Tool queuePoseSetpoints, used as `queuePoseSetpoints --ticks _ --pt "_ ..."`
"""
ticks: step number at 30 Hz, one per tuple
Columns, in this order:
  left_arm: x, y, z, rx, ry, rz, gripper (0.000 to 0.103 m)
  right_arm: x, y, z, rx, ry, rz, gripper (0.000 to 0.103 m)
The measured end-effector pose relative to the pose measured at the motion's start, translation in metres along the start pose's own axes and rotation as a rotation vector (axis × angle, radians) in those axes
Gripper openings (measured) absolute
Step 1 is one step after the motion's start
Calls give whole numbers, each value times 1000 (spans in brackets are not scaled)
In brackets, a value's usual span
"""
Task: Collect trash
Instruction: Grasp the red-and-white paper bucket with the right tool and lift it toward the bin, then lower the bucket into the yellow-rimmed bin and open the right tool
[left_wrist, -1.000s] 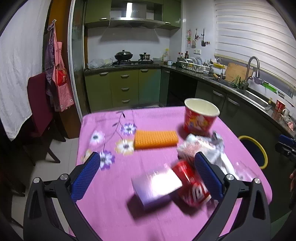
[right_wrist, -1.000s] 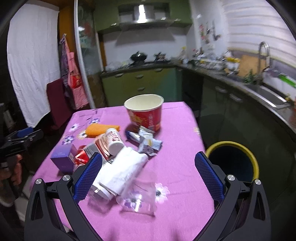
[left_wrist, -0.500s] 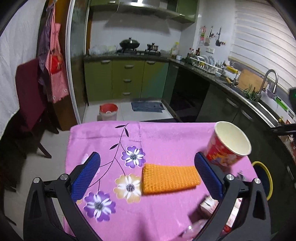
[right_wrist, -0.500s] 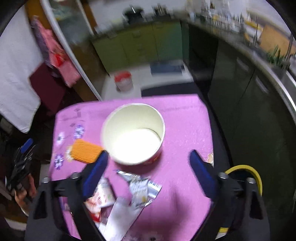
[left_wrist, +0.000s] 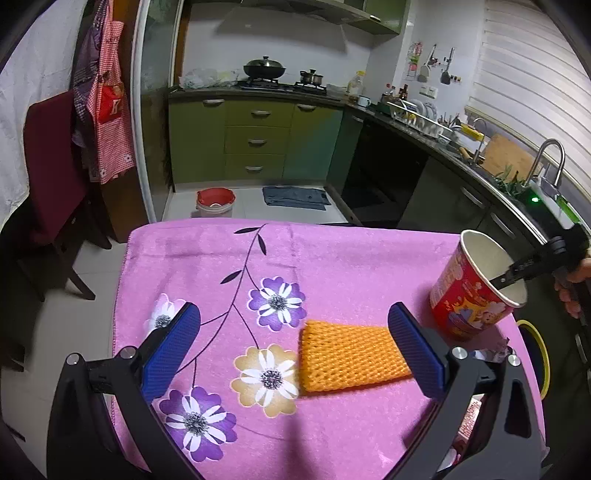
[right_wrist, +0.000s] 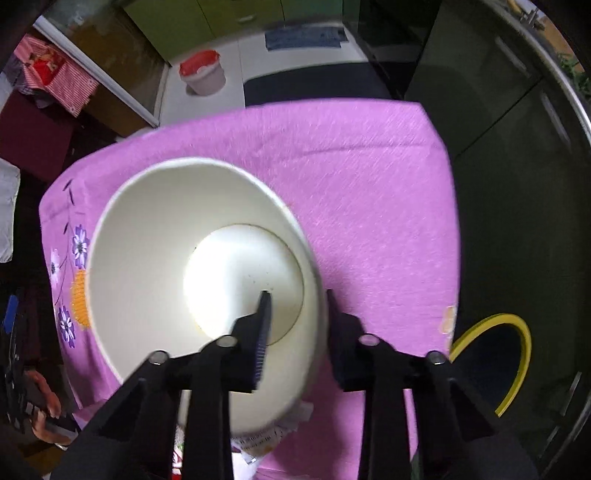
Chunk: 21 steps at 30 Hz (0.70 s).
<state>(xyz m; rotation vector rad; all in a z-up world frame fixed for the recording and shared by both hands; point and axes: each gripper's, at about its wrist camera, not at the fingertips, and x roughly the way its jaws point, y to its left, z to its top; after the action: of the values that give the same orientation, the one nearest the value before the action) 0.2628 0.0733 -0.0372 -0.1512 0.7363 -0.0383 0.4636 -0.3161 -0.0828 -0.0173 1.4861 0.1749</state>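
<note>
Swung from level over the wrappers to straight down on the paper cup (right_wrist: 207, 280), right gripper (right_wrist: 295, 306) jaws closing astride its near wall, ready for lifting toward the yellow-rimmed bin (right_wrist: 491, 362) alongside; left gripper (left_wrist: 295, 339) spread, empty, over the orange mesh sleeve (left_wrist: 351, 356).

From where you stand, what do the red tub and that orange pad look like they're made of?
The red tub looks like coated paperboard: printed glossy outside, plain white inside, thin rolled rim. The orange pad looks like soft foam netting, matte, with an open mesh weave; probably fruit-wrap sleeve, though I can't be sure.
</note>
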Motion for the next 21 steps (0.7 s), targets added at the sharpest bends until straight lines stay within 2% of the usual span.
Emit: queuePoseSetpoints --ticks 1,2,7,11,15,18,21 --pt "0 0 -1 2 -2 -3 97 2 1 1 -3 -2 -9 12" --pt "0 0 0 4 -3 -7 97 3 -1 2 12 -6 -9 5" --pt "2 -3 -2 12 5 -21 97 -3 -9 3 27 -16 32 4" --pt "2 -5 -4 17 9 -29 97 -34 -37 -6 70 -75 84 4" --pt "0 -8 -5 22 7 -41 97 -80 -98 -35 165 -157 96 4" --pt "0 -11 -6 31 13 -48 97 -99 -169 -79 290 -186 30 4" --pt "0 -16 -7 40 18 -56 97 -95 -225 -115 392 -175 -38 4"
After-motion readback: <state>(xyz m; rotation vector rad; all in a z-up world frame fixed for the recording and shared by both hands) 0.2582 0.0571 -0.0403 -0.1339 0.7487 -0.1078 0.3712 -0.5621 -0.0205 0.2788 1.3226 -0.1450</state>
